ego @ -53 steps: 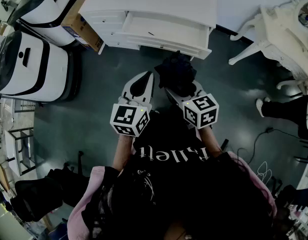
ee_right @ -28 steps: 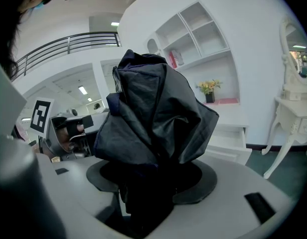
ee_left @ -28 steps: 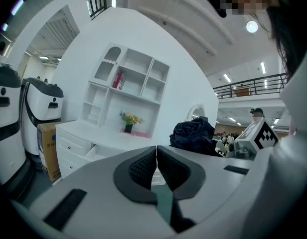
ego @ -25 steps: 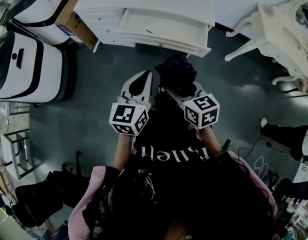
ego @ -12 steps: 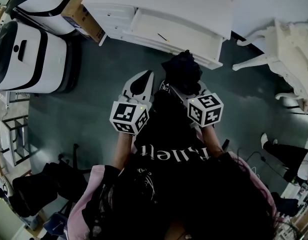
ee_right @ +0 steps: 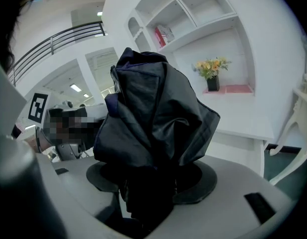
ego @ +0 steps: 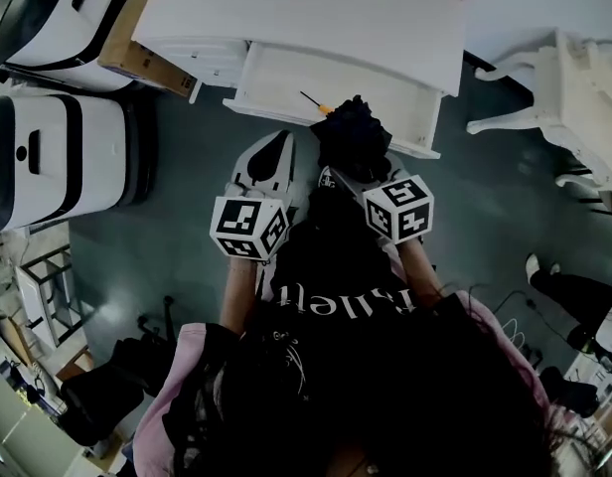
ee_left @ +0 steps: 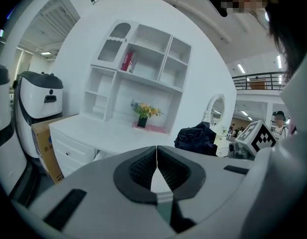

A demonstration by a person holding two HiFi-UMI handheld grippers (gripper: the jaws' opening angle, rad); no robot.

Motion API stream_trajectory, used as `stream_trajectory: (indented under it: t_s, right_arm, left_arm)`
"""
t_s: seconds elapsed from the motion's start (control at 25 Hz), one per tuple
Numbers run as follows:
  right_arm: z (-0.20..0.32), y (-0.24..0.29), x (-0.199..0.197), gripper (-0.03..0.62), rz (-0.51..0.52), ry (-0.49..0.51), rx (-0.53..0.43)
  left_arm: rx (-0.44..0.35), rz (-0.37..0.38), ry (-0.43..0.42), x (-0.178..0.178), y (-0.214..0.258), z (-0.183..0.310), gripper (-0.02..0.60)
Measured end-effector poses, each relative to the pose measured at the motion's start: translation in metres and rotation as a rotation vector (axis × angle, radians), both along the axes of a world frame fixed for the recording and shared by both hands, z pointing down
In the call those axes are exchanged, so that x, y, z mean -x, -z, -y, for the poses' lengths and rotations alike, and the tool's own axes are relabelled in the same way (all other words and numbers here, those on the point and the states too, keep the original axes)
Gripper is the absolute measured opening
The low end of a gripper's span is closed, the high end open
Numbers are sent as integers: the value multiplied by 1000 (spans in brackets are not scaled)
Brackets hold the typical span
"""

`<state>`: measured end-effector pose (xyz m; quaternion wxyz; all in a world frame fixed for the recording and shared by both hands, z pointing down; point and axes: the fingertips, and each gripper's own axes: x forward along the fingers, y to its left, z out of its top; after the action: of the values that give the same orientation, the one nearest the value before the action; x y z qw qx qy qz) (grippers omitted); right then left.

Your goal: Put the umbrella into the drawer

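Observation:
My right gripper [ego: 338, 175] is shut on a folded black umbrella [ego: 354, 139], whose bunched fabric [ee_right: 152, 128] fills the right gripper view and hides the jaws. The umbrella hangs at the front edge of the open white drawer [ego: 276, 79] of a white desk [ego: 316, 13]. Inside the drawer lies a small orange-tipped tool [ego: 313, 102]. My left gripper [ego: 269, 159] is beside the umbrella, to its left, shut with nothing in it [ee_left: 156, 159]. The left gripper view shows the umbrella [ee_left: 196, 138] to the right, held up in front of the desk.
Two white-and-black machines [ego: 58, 157] stand on the dark floor at left, with a cardboard box [ego: 137, 58] against the desk. A white chair [ego: 564, 78] stands at right. A person's dark shoes [ego: 569, 291] are at far right. Shelves with a flower pot [ee_left: 143, 121] top the desk.
Both grippers and the umbrella have come closer to the desk. The drawer now lies directly under the umbrella's tip and its inside shows more fully. Both grippers stay shut.

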<state>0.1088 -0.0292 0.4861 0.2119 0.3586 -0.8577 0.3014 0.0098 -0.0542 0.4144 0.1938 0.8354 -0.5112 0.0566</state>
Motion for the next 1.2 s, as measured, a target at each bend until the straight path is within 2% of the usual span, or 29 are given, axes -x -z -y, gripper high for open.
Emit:
stream_trajectory:
  t_s: [0.28,0.52,0.88,1.2]
  right_arm:
    - [69,-17,-24,280,-9,-36,35]
    - [101,-35,-25,279,-91,32,26]
    - [125,-64,-12,279,-165,71,68]
    - [158,-89,18,279,-244,100,88]
  left_arm:
    - [25,35,-53,-27,-2,71,16]
    - [4,26,-53,-31,6,106,16]
    - [24,22,-45,-3,-2,126,16]
    - [30,30,-155,20,-7,160,16]
